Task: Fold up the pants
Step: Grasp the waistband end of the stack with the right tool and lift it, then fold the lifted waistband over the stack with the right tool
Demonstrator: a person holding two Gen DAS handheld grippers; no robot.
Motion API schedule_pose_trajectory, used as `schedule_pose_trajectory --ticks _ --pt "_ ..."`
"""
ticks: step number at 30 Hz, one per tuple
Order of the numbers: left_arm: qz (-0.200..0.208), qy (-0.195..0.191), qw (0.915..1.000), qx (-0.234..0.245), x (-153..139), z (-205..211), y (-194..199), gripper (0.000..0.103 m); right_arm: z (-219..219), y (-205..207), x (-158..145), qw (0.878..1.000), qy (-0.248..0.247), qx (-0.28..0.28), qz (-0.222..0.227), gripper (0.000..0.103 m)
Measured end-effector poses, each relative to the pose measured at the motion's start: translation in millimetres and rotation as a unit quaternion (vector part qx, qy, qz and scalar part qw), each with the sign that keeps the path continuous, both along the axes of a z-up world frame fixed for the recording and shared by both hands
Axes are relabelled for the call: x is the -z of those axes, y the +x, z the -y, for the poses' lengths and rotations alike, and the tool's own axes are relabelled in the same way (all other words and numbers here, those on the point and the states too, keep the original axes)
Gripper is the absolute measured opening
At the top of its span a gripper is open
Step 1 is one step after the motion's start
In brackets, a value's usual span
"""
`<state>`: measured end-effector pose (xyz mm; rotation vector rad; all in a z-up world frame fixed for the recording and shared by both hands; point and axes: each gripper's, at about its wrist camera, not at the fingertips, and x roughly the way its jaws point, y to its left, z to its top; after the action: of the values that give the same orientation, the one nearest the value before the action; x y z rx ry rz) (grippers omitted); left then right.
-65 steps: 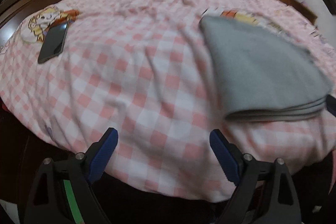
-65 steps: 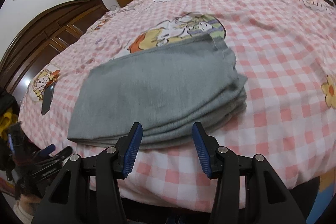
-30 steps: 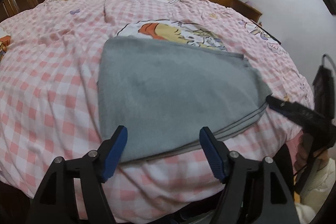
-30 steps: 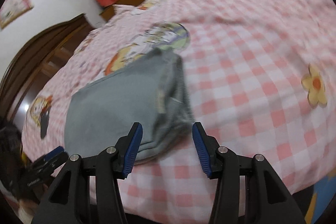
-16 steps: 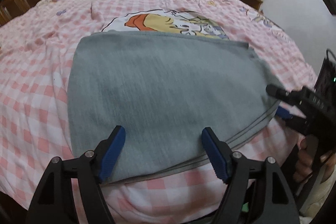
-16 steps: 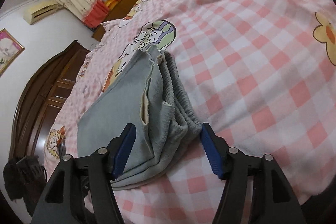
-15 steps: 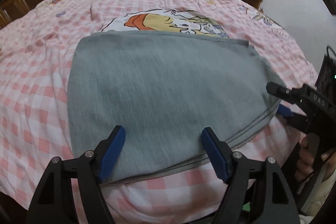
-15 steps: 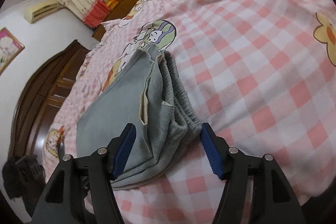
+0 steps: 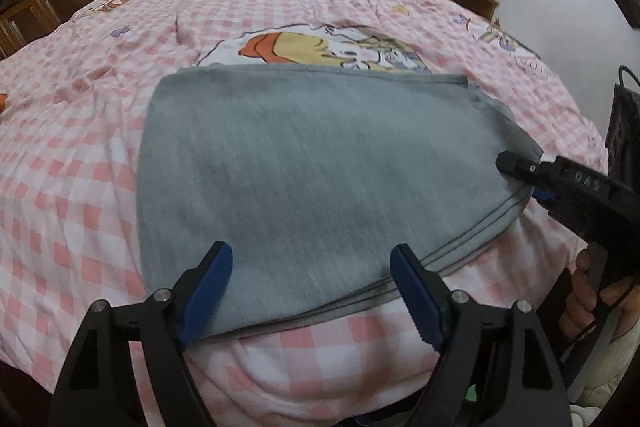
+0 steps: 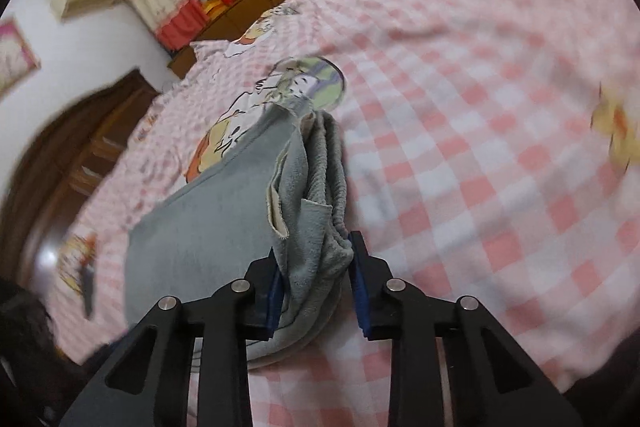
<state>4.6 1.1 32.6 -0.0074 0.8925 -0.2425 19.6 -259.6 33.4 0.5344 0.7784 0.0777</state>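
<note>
The right gripper had its jaws closing on the bunched waistband end of the grey pants, the blue pads touching the stacked layers on either side. The left gripper stood wide and was opening further, straddling the near folded edge of the pants without pinching it. Outward from there, the pants lay as a flat, several-layered rectangle near the front edge of the bed, filling the left wrist view from about 9 to 3 o'clock, with the cartoon print at 12 o'clock just behind them. The folding looked largely done; what probably remained was one last fold or a squaring-up of the loose waistband corner.
</note>
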Motion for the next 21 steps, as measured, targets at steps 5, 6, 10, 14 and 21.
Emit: schedule_pose_trajectory --ticks 5,6,10,14,21 --pt "0.013 -0.023 0.9994 -0.025 -16.6 -28.0 -6.0 0.085 -27.7 -3.6 -33.5 0.994 -0.106 -0.024 0.029 0.028" --pt "0.015 -0.024 0.9992 -0.028 -19.0 -31.9 -6.8 0.085 -34.7 -5.1 -40.4 0.991 -0.125 -0.031 0.038 0.028" --pt "0.029 -0.018 0.9984 -0.045 -26.9 -53.6 -10.5 0.085 -66.6 -7.8 -64.0 0.977 -0.184 -0.079 0.073 0.028" --pt "0.04 -0.026 0.9966 -0.067 -30.1 -79.0 -12.9 0.085 -105.9 -11.6 -82.4 0.956 -0.234 -0.136 0.112 0.028" --pt "0.045 -0.04 0.9939 -0.092 -26.2 -112.9 -21.5 0.084 -190.4 -10.8 -82.2 0.904 -0.325 -0.237 0.143 0.027"
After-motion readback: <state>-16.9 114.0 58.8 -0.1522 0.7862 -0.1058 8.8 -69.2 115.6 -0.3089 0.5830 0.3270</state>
